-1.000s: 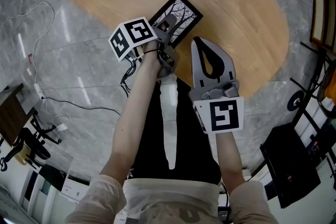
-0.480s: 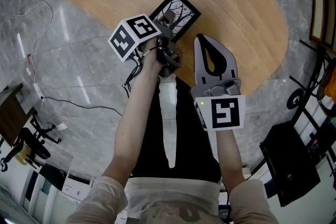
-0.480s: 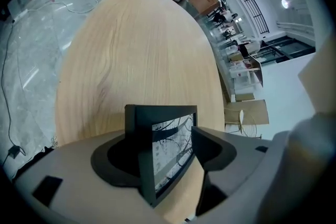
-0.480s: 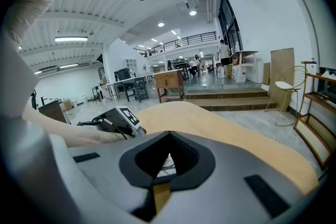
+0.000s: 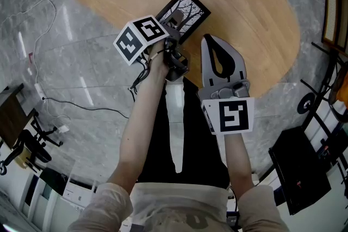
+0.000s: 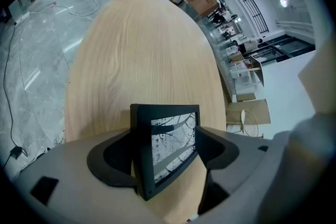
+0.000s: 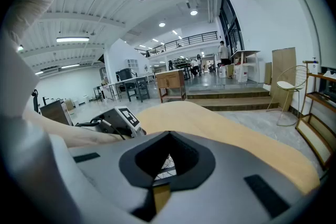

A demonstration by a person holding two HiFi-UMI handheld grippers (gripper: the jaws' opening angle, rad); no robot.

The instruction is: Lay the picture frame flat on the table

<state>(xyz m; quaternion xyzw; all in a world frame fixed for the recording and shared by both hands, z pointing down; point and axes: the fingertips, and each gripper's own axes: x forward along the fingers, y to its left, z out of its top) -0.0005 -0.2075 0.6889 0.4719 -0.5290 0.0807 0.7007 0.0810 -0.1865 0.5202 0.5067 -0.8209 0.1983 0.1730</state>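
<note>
Right gripper (image 5: 211,43): jaws pressed together, empty, idle over the near table edge. Left gripper (image 5: 173,23) just ahead: jaws have just been opening, now spread, pads off the black rectangular picture frame with a bare-branch print (image 5: 184,13) between them. Frame apparently flat on the oval light-wood table (image 5: 244,2). Step judged: release. Next: draw left gripper back without snagging the frame.

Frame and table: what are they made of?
Frame: probably matte black plastic or painted wood. Its border is smooth and dull and no grain shows, so I can't tell which. Table: light wood or wood-look laminate, with long pale grain lines running along its top.
</note>
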